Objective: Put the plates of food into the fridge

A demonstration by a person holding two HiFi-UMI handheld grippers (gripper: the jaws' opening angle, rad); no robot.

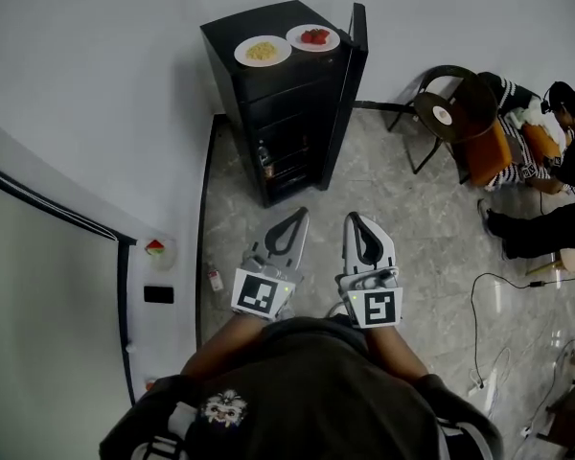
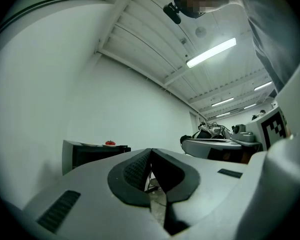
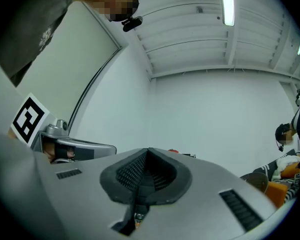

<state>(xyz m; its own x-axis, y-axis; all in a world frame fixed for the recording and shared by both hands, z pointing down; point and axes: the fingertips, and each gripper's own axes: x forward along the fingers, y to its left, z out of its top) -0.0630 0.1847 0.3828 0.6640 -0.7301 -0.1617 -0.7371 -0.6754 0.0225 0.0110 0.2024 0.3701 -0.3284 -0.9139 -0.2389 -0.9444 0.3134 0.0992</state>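
Far ahead I see the black mini fridge (image 1: 297, 113), door open on its right. My left gripper (image 1: 299, 216) and right gripper (image 1: 354, 219) hang near me, well apart from it, jaws pressed together on nothing. On the fridge top sit the plate of yellow food (image 1: 263, 51) and, just right, the plate of red food (image 1: 312, 37).

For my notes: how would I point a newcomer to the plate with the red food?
Find the black fridge against the white wall, its door open. Two white plates sit on its top; the plate of red food is the one nearer the open door, right of the plate of yellow food.
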